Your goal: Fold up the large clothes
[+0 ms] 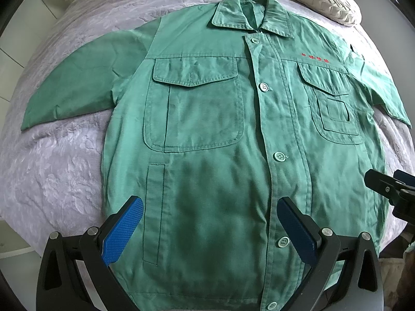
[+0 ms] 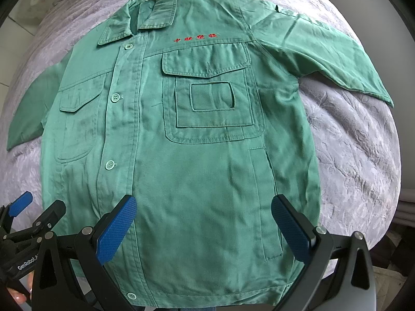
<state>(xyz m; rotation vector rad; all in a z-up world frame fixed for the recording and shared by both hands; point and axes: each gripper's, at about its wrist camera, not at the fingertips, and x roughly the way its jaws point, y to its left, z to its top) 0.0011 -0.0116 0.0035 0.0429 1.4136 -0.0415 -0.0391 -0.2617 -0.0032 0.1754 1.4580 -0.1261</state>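
Green cotton button-front work jacket [image 1: 207,134] lies flat and unfolded mid-frame on the grey quilted bedspread [image 1: 64,160], sleeves outspread, while left gripper [image 1: 210,229] and right gripper [image 2: 205,229] hover with fingers apart, folding not begun.

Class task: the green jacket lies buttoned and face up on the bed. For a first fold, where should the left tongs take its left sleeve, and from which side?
Probably at the cuff end of the left sleeve, coming from the outer side. The sleeve lies flat and spread away from the green jacket, so its free edge is exposed on the bed cover. The left tongs hang open.
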